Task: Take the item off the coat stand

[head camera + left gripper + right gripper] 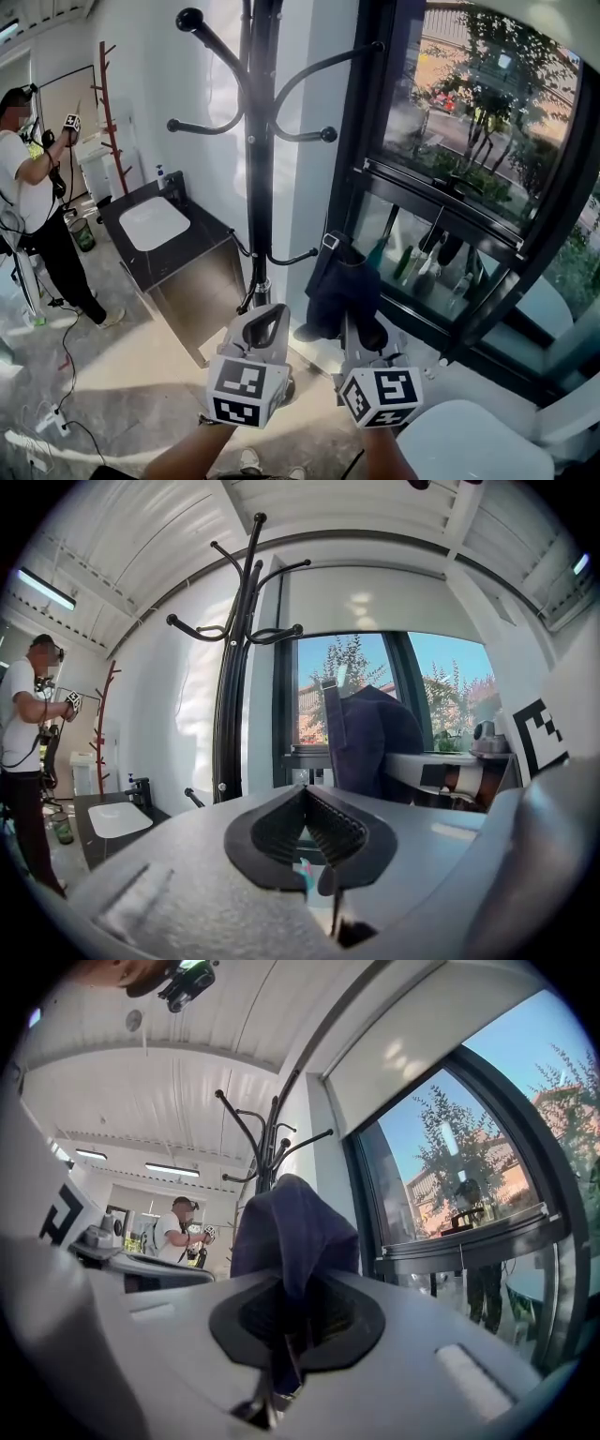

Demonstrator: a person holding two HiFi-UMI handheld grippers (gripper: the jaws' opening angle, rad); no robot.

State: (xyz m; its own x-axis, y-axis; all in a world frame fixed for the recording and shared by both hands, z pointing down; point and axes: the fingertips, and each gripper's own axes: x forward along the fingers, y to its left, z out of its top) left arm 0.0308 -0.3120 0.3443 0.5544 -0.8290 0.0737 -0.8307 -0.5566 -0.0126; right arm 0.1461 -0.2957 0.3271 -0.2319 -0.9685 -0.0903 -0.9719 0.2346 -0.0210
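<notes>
Straight before me: coat stand [255, 141], pole upright, its low hook [298, 256] jutting right beside the dark garment [342, 286]. To my right: black window frame [349, 141], just behind the garment. To my left: sink cabinet [192, 272]; open floor [122, 375] nearer me.

coat stand [259, 141] common to all views

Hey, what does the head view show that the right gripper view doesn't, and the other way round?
Only the head view: the black sink counter and the floor. Only the right gripper view: the right hand-held gripper with its jaws closed on the dark blue item, plus ceiling lights. Both: the coat stand, the window and the person in the background.
</notes>
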